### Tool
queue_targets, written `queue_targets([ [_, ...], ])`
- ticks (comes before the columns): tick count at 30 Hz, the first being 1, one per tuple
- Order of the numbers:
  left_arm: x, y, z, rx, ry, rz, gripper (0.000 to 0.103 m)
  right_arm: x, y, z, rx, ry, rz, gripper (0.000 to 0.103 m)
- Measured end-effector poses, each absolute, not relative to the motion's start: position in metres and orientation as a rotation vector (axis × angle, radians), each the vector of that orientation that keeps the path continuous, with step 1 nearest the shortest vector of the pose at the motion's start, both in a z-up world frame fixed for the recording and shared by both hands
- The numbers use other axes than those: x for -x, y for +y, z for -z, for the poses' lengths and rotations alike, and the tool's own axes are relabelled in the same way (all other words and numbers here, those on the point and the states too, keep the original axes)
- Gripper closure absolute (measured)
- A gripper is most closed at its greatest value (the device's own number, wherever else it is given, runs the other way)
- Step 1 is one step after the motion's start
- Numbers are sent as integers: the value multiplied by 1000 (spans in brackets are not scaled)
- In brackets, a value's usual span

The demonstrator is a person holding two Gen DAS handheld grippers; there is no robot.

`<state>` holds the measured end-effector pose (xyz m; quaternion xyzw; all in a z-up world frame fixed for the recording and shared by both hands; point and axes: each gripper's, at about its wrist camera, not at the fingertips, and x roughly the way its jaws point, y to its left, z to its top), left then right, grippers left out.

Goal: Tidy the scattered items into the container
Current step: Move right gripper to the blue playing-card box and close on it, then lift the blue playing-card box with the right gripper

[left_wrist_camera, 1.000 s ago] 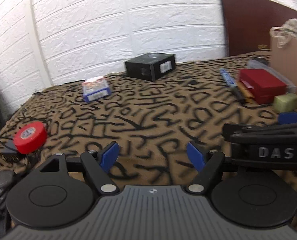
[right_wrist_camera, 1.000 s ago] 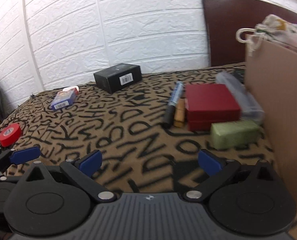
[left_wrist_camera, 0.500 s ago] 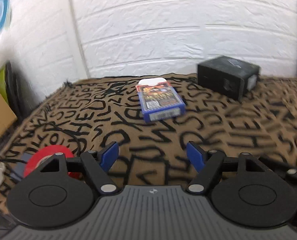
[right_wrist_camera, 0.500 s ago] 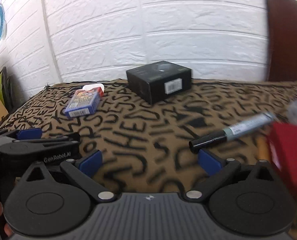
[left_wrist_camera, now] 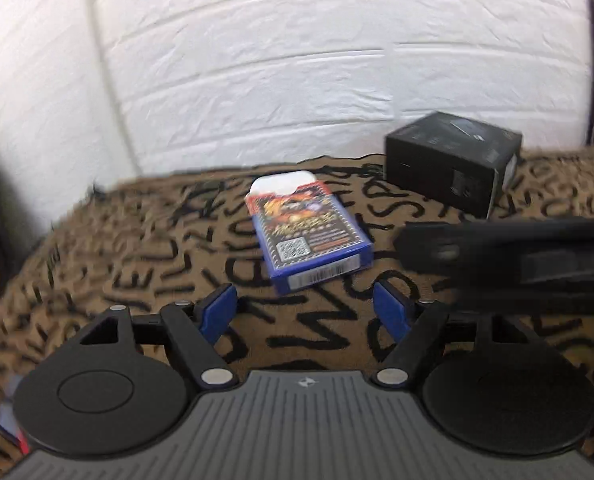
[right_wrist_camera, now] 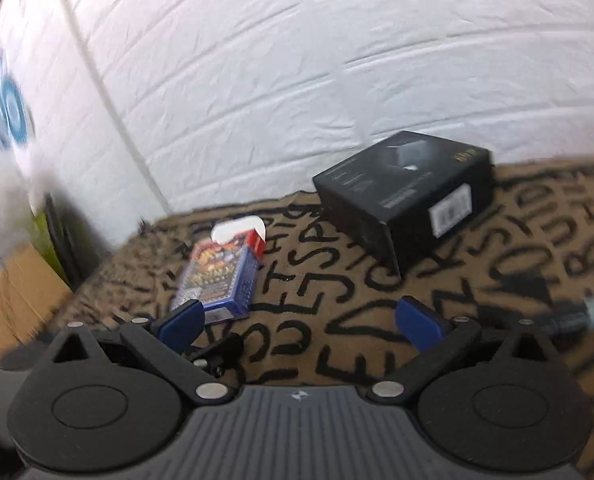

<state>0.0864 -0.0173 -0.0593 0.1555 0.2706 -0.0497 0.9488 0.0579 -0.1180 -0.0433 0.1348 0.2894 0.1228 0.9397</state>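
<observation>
Right now the left claw (left_wrist_camera: pixel 304 307) is low over the table (left_wrist_camera: pixel 137 272), which wears a brown cloth with big black letters all over it. Its two blue fingers (left_wrist_camera: pixel 217 311) are apart and getting wider, and nothing is between them. A blue card box (left_wrist_camera: pixel 309 236) lies flat on the cloth just past the fingertips, not touching them, with its white flap at the far end. A black box (left_wrist_camera: pixel 453 160) sits farther back to the right, near the white brick wall (left_wrist_camera: pixel 297 60), well apart from the card box. From the right side of the left view a blurry black bar reaches in; that is part of the right claw (right_wrist_camera: pixel 301 320). In the right view, this claw is wide open too and holds nothing. Only letter cloth shows between its blue fingers (right_wrist_camera: pixel 417 320). From here the card box is to the left, partly hidden behind the left blue finger, so you cannot tell if they touch. The black box is ahead and a bit to the right, with a white label on its side. A dark pen (right_wrist_camera: pixel 569 320) pokes in at the right edge, blurry, lying on the cloth. At the far left there is a brown cardboard piece (right_wrist_camera: pixel 13 300) beside the table. The container for the things is not in either view.
</observation>
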Motion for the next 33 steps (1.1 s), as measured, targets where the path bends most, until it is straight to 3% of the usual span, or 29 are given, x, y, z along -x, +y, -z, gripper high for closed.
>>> queue_targets([
  [6,-87,-23,63,-395,511,153,16,-73,-105,39,-249,559,-253,0],
  [13,-96,-19,63,-396,527,255,17,-108,-101,42,-284,625,-466,0],
  [16,-96,-20,64,-409,528,281,22,-111,-94,42,-234,643,-545,4],
  [21,-95,-18,64,-388,533,298,22,-106,-91,40,-216,636,-594,14],
  [26,-86,-13,65,-344,551,328,20,-90,-91,37,-180,626,-638,29],
  [29,-79,-14,65,-348,538,323,18,-84,-91,36,-164,636,-670,33],
  [30,-77,-17,66,-371,525,308,16,-81,-88,35,-141,633,-648,29],
  [32,-76,-26,67,-425,495,196,3,-76,-86,33,-102,607,-548,7],
  [33,-77,-29,68,-438,482,156,2,-76,-88,32,-103,606,-513,4],
])
